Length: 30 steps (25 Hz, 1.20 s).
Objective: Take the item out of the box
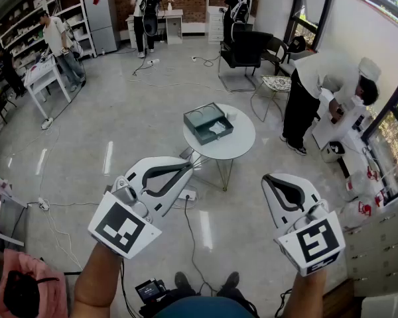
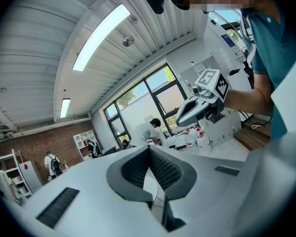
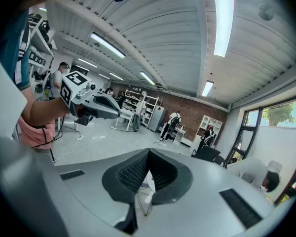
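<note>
Currently two grippers show, both clenched on nothing: the left gripper [image 1: 188,166] at seven o'clock, the right gripper [image 1: 269,178] at five. Toward twelve of them stands one round table [image 1: 242,145] bearing one open box [image 1: 200,122], with one white item [image 1: 218,127] inside it.

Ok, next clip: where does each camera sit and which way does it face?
Head view: on the person's head, looking steeply down at the round table and open box; both forearms, left gripper and right gripper show.
Left gripper view: on the left gripper, along its shut jaws, up toward ceiling and windows; teal shirt shows.
Right gripper view: on the right gripper, along its shut jaws toward the brick wall; left forearm shows.
Shared: each gripper view shows the other gripper.
</note>
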Motion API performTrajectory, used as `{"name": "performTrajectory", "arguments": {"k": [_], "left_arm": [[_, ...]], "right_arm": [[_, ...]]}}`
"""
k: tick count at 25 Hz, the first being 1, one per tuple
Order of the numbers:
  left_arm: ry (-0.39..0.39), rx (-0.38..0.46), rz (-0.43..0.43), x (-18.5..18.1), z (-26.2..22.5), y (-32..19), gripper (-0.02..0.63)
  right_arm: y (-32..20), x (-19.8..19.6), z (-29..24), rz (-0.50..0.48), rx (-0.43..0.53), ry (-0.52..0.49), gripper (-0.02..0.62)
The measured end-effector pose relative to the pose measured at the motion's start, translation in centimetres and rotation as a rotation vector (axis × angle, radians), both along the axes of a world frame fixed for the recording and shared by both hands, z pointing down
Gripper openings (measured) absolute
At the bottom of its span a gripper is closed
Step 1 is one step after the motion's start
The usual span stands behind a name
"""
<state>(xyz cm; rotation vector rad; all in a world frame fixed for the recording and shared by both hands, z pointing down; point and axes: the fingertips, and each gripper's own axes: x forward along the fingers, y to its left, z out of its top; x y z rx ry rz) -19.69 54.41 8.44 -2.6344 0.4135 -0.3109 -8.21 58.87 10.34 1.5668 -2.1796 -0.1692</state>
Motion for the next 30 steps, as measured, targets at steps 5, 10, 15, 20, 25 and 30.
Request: {"name": "performTrajectory", "arguments": {"k": [5,10,15,20,25,30], "left_arm": [[0.006,0.001,0.007,-1.6,0.0,-0.8,0.018],[0.012,-0.004,0.015,-3.2,0.0,-1.5,0.019],[0.013,-0.001,0.03,-4.3,0.3,-2.2,0.018],[0.023,-0.012,0.019,-5.1,1.0,-3.5,0.018],[0.006,-0.028,-0.015,-4.0,2.4,-7.5,0.019],[-0.022,-0.033,-0.09,-2.3,2.8,-11.5,0.018]], "right_arm": [[-0.8,-1.7,0.0,0.005,-0.001,0.006,0.038],[-1.4,-3.4,-0.2,0.015,0.009,-0.006,0.038],[-2.3,-4.5,-0.3,0.071,-0.018,-0.049,0.04],[-4.0,-5.2,0.3,0.055,-0.02,-0.046,0.04],[-8.4,-3.9,1.7,0.0,-0.027,-0.053,0.038],[-13.9,-2.0,1.9,-0.07,-0.02,-0.078,0.038]]}}
